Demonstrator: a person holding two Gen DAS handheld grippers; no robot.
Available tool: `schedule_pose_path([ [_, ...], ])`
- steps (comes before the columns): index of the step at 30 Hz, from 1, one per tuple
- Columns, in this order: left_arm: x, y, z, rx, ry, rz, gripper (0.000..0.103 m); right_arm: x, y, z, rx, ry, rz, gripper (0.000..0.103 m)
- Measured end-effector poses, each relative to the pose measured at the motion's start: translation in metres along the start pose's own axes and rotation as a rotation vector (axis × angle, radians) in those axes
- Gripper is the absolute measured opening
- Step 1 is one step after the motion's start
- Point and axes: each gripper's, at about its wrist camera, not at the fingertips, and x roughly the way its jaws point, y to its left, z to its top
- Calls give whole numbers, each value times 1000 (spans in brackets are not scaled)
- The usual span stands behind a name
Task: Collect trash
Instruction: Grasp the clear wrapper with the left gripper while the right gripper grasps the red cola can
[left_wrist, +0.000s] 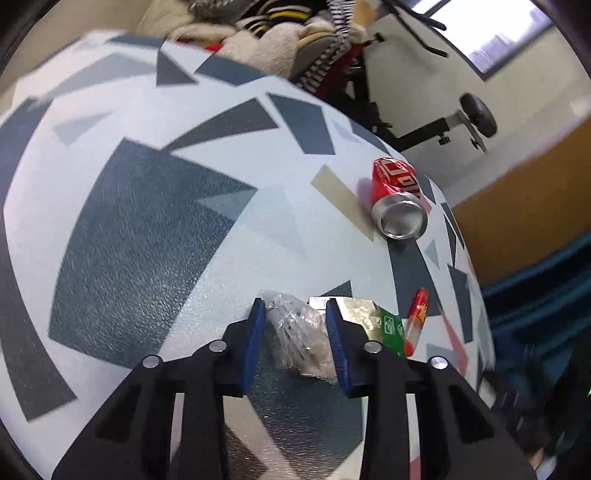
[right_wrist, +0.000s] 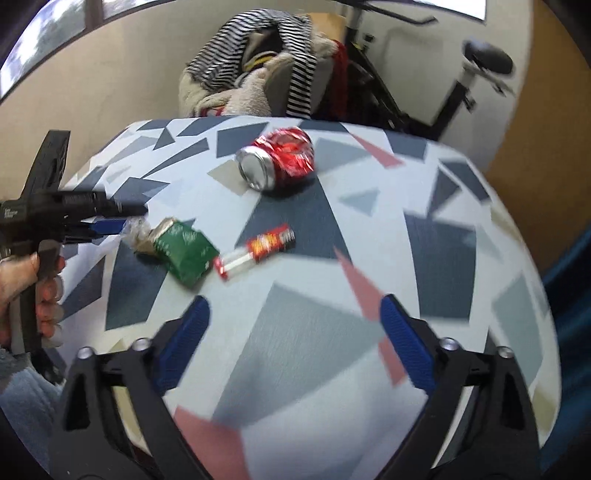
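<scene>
A crumpled clear plastic wrapper (left_wrist: 299, 332) lies on the patterned table (left_wrist: 147, 221) between the fingers of my left gripper (left_wrist: 295, 314); the jaws stand around it with small gaps, not pressing it. A green packet (left_wrist: 388, 326) and a red and white wrapper (left_wrist: 415, 317) lie just to its right. A crushed red can (left_wrist: 397, 199) lies on its side further away. In the right wrist view my right gripper (right_wrist: 295, 314) is open wide and empty above the table, with the can (right_wrist: 277, 162), green packet (right_wrist: 184, 251), red wrapper (right_wrist: 258, 247) and left gripper (right_wrist: 122, 225) ahead.
A chair piled with striped and fluffy clothes (right_wrist: 258, 66) stands behind the table. An exercise bike (right_wrist: 461, 85) stands at the back right. The table edge (left_wrist: 476, 295) drops off to the right near the trash.
</scene>
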Motion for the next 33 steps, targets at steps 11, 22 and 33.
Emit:
schedule_pose_path([
  [11, -77, 11, 13, 52, -185, -6, 22, 96, 16, 94, -212, -20, 0, 54],
  [22, -134, 23, -14, 52, -262, -23, 22, 136, 37, 124, -215, 81, 53, 23],
  [33, -163, 11, -44, 107, -285, -36, 22, 43, 30, 101, -48, -121, 152, 21],
])
